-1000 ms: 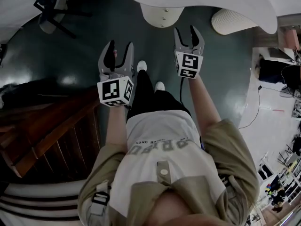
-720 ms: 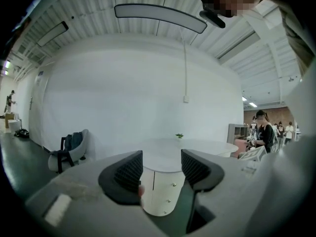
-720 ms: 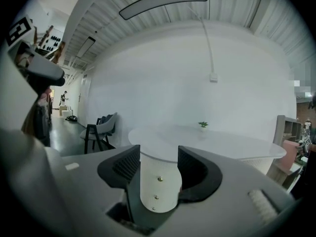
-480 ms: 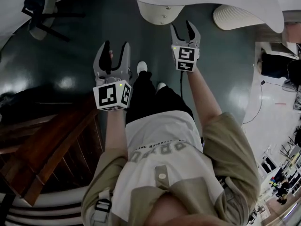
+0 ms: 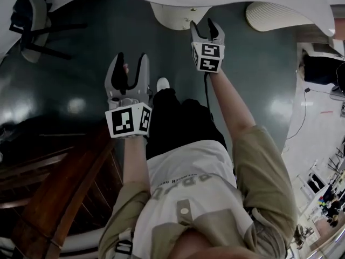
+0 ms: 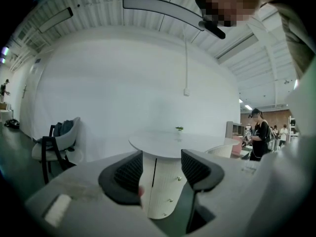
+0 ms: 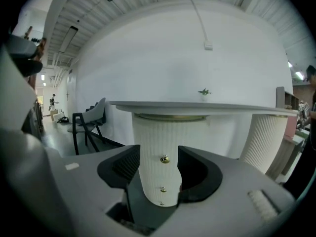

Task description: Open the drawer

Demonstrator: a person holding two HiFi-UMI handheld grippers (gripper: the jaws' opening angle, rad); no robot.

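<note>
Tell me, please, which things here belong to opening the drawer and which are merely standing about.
For the job: ribbed pedestal, its top knob, right gripper (open), left gripper (open).
Standing about: chair, small plant, second ribbed column, person in black.

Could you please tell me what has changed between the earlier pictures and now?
The right gripper has moved up the head view, closer to the table's white pedestal. In its own view its open jaws now frame the top knob. The left gripper has slid slightly toward the bottom of the head view. Nothing was grasped or released. Both grippers stay open and empty, and the drawers look shut.
</note>
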